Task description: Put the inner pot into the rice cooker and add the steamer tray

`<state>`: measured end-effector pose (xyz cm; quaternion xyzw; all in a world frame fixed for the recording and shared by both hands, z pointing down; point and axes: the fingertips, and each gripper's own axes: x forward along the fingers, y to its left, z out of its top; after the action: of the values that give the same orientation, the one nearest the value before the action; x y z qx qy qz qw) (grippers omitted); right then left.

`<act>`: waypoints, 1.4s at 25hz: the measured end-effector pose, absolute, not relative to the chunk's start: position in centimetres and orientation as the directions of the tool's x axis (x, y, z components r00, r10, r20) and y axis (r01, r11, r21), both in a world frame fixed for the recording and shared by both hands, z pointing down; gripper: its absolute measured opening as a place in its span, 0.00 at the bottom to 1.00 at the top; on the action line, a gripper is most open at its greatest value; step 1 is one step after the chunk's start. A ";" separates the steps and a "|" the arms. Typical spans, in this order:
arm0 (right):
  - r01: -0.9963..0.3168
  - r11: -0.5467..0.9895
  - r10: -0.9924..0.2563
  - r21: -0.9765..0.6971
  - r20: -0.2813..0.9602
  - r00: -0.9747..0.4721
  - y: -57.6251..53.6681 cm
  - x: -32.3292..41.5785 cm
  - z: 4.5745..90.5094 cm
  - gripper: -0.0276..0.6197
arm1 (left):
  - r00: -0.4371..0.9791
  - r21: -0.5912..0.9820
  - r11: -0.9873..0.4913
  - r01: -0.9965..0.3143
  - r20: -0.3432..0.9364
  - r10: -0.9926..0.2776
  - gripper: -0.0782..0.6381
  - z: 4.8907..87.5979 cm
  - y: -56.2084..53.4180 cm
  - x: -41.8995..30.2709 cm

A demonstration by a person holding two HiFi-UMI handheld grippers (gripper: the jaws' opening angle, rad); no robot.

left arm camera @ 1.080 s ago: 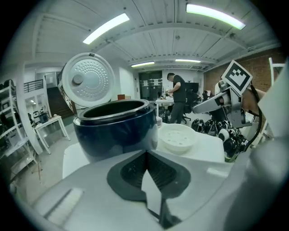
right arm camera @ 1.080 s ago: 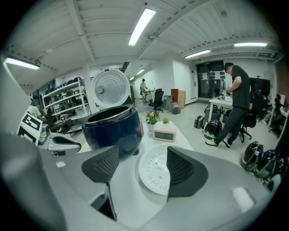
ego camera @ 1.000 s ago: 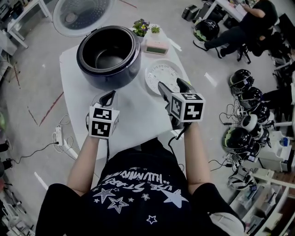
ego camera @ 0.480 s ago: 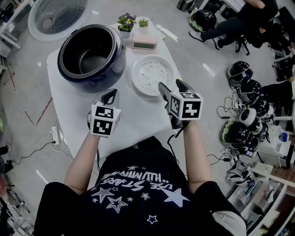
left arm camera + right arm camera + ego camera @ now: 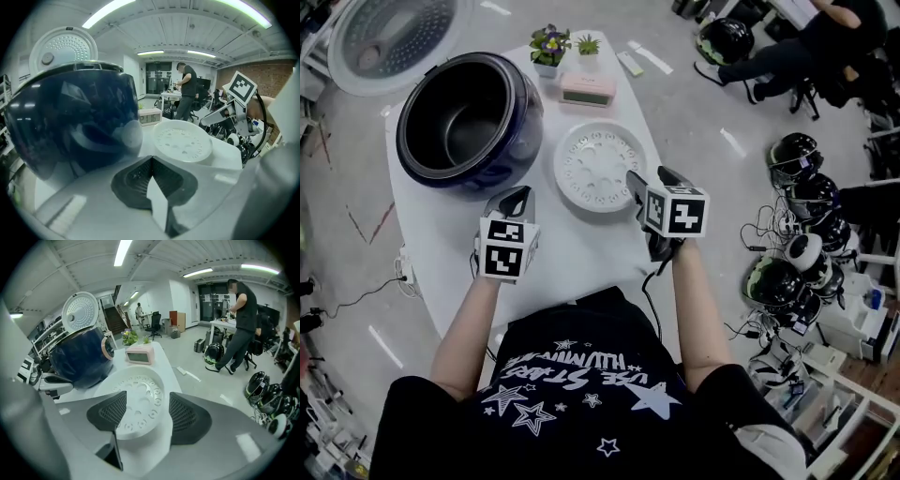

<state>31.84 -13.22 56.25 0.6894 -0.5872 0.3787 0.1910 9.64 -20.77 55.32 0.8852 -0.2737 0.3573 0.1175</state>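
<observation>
The dark blue rice cooker point(image 5: 464, 122) stands at the table's far left with its lid point(image 5: 389, 42) swung open, and a dark inner pot point(image 5: 457, 131) shows inside it. The white perforated steamer tray point(image 5: 600, 167) lies flat to its right. My right gripper point(image 5: 652, 180) hangs open at the tray's near right edge. Its jaws have just been closing a little. In the right gripper view the tray point(image 5: 137, 392) shows between the pads point(image 5: 108, 412), which press on nothing. My left gripper point(image 5: 512, 200) is shut and empty, low over the table in front of the cooker point(image 5: 75, 126).
A pink clock point(image 5: 586, 87) and two small potted plants point(image 5: 551, 45) stand at the white table's point(image 5: 572, 248) far edge. Helmets point(image 5: 797, 155) and cables lie on the floor at right. A person point(image 5: 811, 47) sits beyond them.
Both grippers have sunk toward the table. The right one's jaws have narrowed slightly. The head view has swung, so the cooker and tray now lie further left.
</observation>
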 end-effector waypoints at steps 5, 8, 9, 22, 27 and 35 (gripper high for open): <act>-0.956 -0.218 -0.626 -0.199 0.779 -0.019 -14.9 33.0 59.0 0.50 | 0.568 0.015 -0.804 -0.595 0.715 -0.407 0.12 56.6 -21.9 10.4; -0.957 -0.209 -0.600 -0.200 0.799 -0.036 -15.5 33.4 60.1 0.49 | 0.553 0.006 -0.796 -0.605 0.722 -0.416 0.12 56.8 -22.1 10.5; -0.958 -0.209 -0.593 -0.199 0.804 -0.038 -15.6 33.6 60.4 0.48 | 0.549 0.003 -0.795 -0.607 0.724 -0.417 0.12 56.8 -22.1 10.6; -0.964 -0.180 -0.546 -0.197 0.835 -0.068 -17.9 34.9 63.4 0.33 | 0.522 0.012 -0.770 -0.638 0.743 -0.420 0.12 57.5 -22.6 11.1; -0.966 -0.192 -0.542 -0.176 0.839 -0.045 -17.9 35.7 63.3 0.17 | 0.514 0.012 -0.764 -0.645 0.748 -0.421 0.12 57.7 -22.3 11.0; -0.939 -0.222 -0.560 -0.262 0.823 -0.097 -18.0 35.7 63.2 0.13 | 0.518 0.018 -0.763 -0.646 0.745 -0.421 0.12 57.9 -21.7 11.1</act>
<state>35.67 -17.98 63.23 0.6383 -0.5871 0.4513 0.2102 11.08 -21.67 57.89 0.8585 -0.3108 0.3803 0.1479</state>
